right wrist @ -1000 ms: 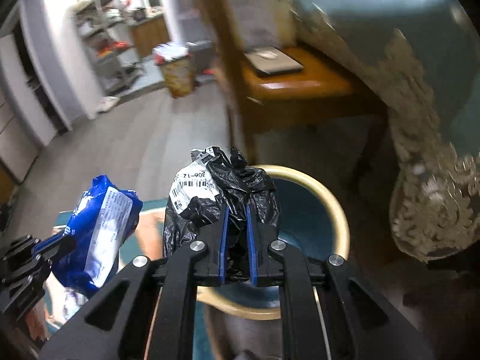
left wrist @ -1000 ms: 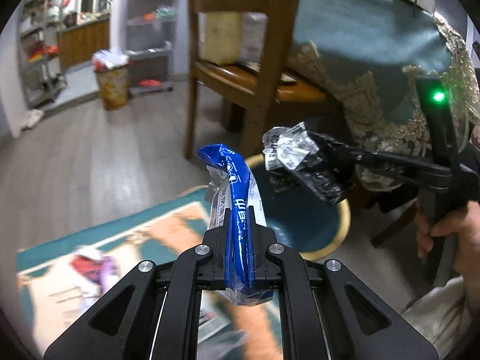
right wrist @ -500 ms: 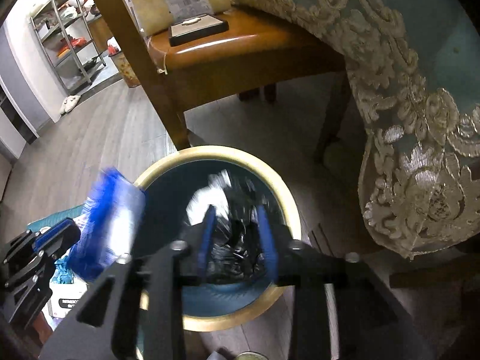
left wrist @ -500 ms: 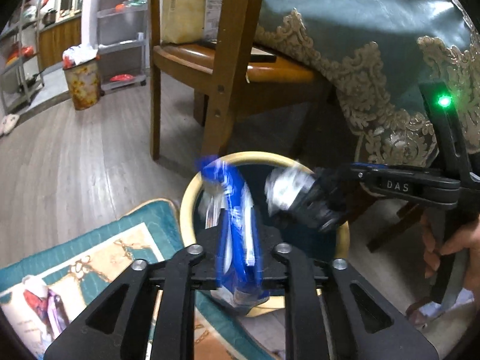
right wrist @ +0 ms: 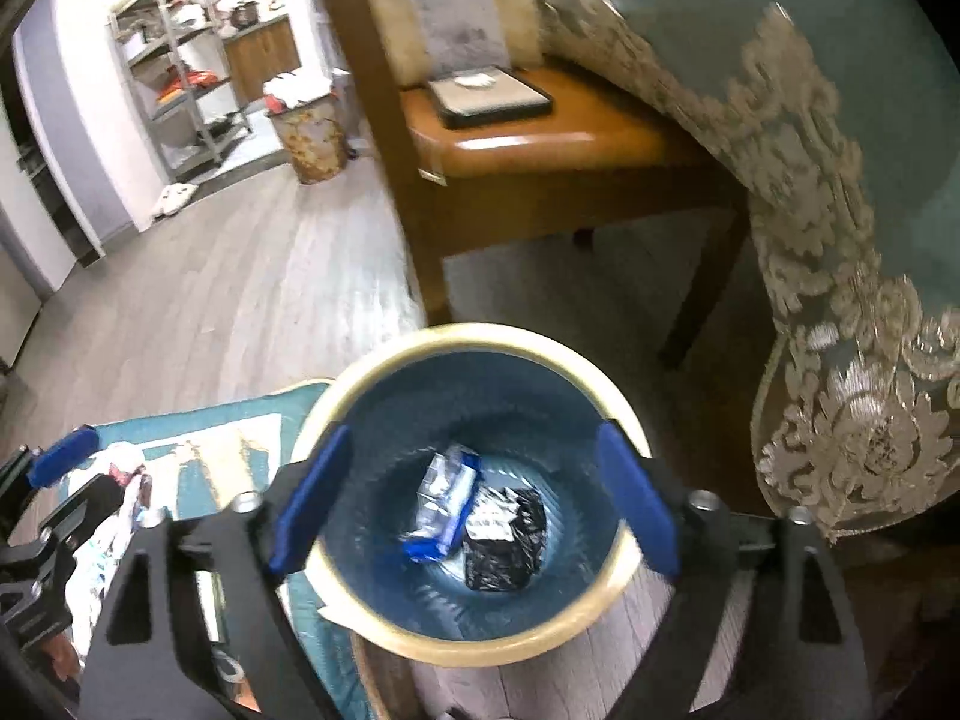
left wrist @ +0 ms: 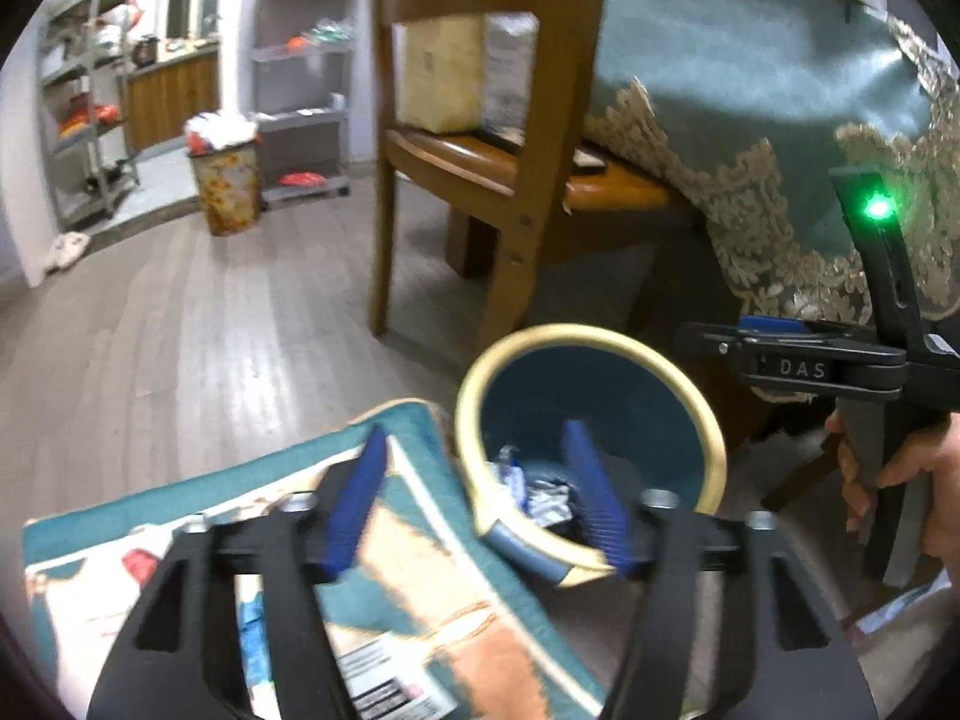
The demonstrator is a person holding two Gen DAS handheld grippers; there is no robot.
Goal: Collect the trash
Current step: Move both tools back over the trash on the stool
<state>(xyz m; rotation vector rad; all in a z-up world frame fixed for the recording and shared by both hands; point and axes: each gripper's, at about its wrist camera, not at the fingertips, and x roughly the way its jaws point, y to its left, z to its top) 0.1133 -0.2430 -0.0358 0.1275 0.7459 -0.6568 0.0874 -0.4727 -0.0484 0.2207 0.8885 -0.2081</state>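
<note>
Hovering over the bin, both tools were empty. Right hand-held gripper (right wrist: 474, 504): blue-padded fingers (right wrist: 636, 504) spread wide apart, framing the mouth of the round waste bin (right wrist: 600, 618), nothing between them. Left hand-held gripper (left wrist: 474, 498): fingers likewise wide apart and empty, its right pad over the bin's near rim, its left pad over the floor mat (left wrist: 180, 498).

Bin: blue inside, cream rim, standing on the wooden floor (right wrist: 210, 300) against the mat's edge. At its bottom lay two pieces of trash, touching: a blue-and-white snack wrapper (right wrist: 444, 498) to the left and a crumpled black plastic bag with a white label (right wrist: 504, 534) to the right. From the left wrist view only a scrap of this trash showed past the rim, blurred.

Mat: teal border, cream and orange pattern; printed papers or packets lay on it near the left gripper, too blurred to name.

Just beyond the bin stood a wooden chair (right wrist: 540, 138), a flat dark-framed object (right wrist: 489, 96) on its seat and a pale package leaning on its back. To the right hung a teal tablecloth with beige lace trim (right wrist: 840, 276), draped low beside the bin.

The person's right hand (left wrist: 900, 480) gripped the right tool's handle; a green light (left wrist: 877, 207) glowed on it.

Far off: a patterned bin heaped with rubbish (left wrist: 225, 186), grey metal shelving (left wrist: 84, 108), pale slippers (left wrist: 66, 249) on the floor.
</note>
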